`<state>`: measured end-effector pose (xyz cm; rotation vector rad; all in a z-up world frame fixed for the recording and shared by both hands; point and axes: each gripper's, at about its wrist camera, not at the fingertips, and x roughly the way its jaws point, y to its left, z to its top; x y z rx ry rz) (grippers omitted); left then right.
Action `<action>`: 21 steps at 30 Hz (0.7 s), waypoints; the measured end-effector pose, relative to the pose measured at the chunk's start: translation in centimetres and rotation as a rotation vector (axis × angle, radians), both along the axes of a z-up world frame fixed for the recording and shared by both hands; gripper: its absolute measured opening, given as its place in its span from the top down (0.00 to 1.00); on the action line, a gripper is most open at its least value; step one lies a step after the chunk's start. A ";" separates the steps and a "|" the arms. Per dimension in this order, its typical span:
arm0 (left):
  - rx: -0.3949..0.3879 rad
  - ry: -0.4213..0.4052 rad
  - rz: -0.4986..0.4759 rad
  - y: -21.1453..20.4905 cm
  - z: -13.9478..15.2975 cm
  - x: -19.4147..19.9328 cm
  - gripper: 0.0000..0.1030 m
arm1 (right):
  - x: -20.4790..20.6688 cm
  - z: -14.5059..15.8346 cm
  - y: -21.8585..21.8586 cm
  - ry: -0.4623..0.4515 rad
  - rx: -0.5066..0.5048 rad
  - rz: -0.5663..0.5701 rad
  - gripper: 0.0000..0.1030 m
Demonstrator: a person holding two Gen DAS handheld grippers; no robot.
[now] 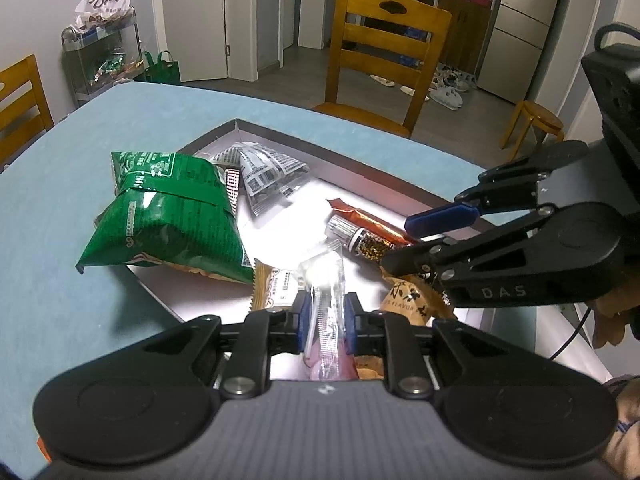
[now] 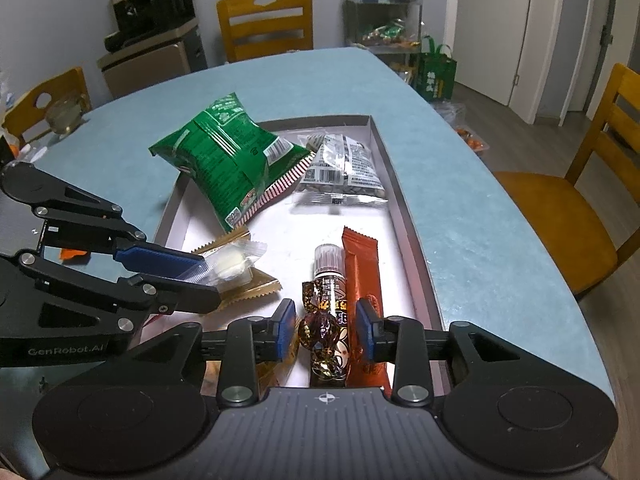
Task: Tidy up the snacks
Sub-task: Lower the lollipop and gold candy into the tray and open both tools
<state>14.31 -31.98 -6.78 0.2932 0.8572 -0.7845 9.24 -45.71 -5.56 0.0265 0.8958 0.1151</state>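
Over the shallow tray [image 2: 404,200] on the blue counter [image 2: 480,240], the left gripper [image 1: 325,316] is clenched on a clear candy wrapper [image 1: 326,300]. The right gripper [image 2: 325,330] hangs with jaws apart around a brown foil candy [image 2: 320,334], beside an orange bar [image 2: 362,276]. Wooden chairs [image 2: 266,22] ring the counter.

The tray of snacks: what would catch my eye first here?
The big green bag lies over the far left edge of the tray. Nearer, the left tool is shut on a small clear packet, while the right tool stands open around a twisted candy.
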 end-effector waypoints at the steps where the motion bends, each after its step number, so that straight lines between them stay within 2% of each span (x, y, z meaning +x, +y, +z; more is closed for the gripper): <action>1: -0.001 -0.003 -0.001 0.0 0.1 -0.1 0.86 | 0.0 0.0 0.0 -0.001 -0.001 0.000 0.66; 3: -0.001 -0.010 -0.001 -0.1 0.2 -0.1 0.84 | 0.0 0.1 0.0 -0.002 -0.002 -0.002 0.64; 8: 0.001 -0.015 0.003 -0.2 0.1 -0.2 0.73 | -0.2 0.2 0.0 -0.006 -0.006 -0.007 0.60; 10: -0.002 -0.021 0.004 -0.1 0.2 -0.3 0.64 | -0.2 0.3 0.0 -0.009 -0.006 -0.010 0.57; 13: -0.010 -0.027 0.004 0.0 0.3 -0.3 0.58 | -0.3 0.4 0.0 -0.014 -0.008 -0.017 0.51; 14: -0.009 -0.029 0.005 0.0 0.4 -0.3 0.56 | -0.3 0.5 0.0 -0.016 -0.008 -0.020 0.48; 16: -0.014 -0.034 0.009 0.0 0.5 -0.4 0.40 | -0.4 0.6 0.0 -0.021 -0.010 -0.027 0.41; 21: -0.020 -0.058 0.044 0.8 0.9 -0.5 0.26 | -0.5 0.9 -0.1 -0.045 -0.043 -0.068 0.14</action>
